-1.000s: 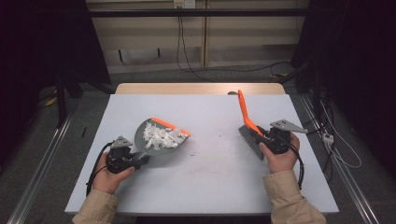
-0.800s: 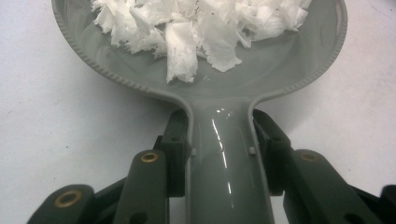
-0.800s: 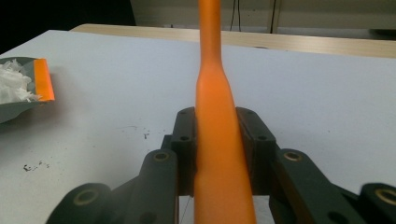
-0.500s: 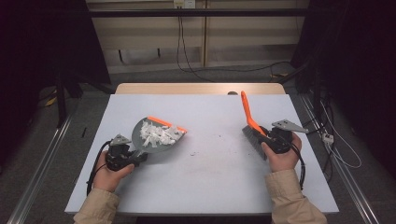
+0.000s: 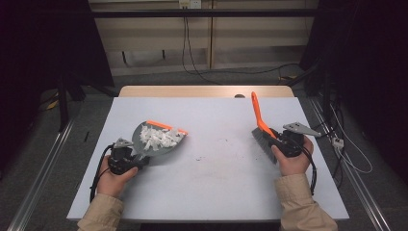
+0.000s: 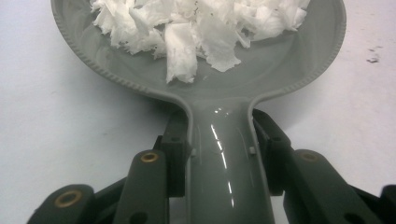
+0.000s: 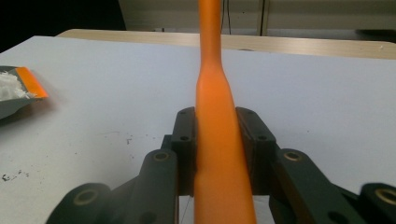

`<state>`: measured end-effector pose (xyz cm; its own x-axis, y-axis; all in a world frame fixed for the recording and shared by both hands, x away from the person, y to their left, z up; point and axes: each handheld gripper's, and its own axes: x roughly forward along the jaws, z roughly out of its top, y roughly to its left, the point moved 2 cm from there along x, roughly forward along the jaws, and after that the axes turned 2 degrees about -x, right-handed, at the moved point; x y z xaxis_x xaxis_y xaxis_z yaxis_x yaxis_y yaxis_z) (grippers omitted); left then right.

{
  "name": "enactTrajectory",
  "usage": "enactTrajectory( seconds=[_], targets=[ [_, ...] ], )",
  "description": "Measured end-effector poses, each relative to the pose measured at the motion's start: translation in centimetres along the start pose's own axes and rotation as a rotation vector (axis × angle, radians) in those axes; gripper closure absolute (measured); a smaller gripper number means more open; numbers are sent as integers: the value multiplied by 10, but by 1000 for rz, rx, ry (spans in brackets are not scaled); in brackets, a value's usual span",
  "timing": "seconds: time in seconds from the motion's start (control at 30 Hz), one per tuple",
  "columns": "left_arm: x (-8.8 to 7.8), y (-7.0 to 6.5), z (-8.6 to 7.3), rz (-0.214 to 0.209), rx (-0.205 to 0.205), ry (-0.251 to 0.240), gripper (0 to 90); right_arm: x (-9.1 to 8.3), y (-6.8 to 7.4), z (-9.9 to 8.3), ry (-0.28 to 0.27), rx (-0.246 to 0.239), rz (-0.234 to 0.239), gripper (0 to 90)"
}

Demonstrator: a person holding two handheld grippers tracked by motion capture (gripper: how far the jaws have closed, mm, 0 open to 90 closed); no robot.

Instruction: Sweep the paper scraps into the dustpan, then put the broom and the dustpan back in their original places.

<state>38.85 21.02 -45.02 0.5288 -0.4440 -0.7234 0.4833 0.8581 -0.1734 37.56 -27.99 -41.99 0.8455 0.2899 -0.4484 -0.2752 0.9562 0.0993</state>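
Left: dustpan (image 5: 159, 139) heaped with paper scraps (image 5: 156, 138), handle clamped in left gripper (image 5: 126, 161) fingers above worktop (image 5: 216, 192). Right: brush (image 5: 262, 127) handle clamped in right gripper (image 5: 286, 143) fingers.

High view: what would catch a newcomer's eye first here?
The grey dustpan with an orange lip, heaped with white paper scraps, sits left of centre on the white table, its handle clamped in the left tool. At the right, the right tool grips an orange-handled brush, handle pointing toward the far edge.
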Motion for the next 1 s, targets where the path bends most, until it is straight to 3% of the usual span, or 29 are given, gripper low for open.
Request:
enactTrajectory(
  seconds=[0.17, 0.47, 0.6, 0.67, 0.8, 1.0],
  targets=[
    [-1, 1, 1, 4, -12, -6, 630, -3, -2, -2, 0, -1, -7, 716],
    [1, 5, -2, 60, -52, -4, 629, -5, -10, -5, 1, 9, -39, 715],
    [5, 5, -2, 75, -69, 2, 626, -4, -16, -6, 4, -10, -94, 715],
    [5, 4, -2, 73, -80, -14, 609, -4, -19, -7, 11, -25, -144, 715],
    [5, -2, -3, 45, -71, -27, 558, -1, -21, -14, 54, -51, -226, 711],
    [-3, -14, -6, -39, -60, -74, 495, 0, -11, -13, 23, -26, -137, 677]
  ],
)
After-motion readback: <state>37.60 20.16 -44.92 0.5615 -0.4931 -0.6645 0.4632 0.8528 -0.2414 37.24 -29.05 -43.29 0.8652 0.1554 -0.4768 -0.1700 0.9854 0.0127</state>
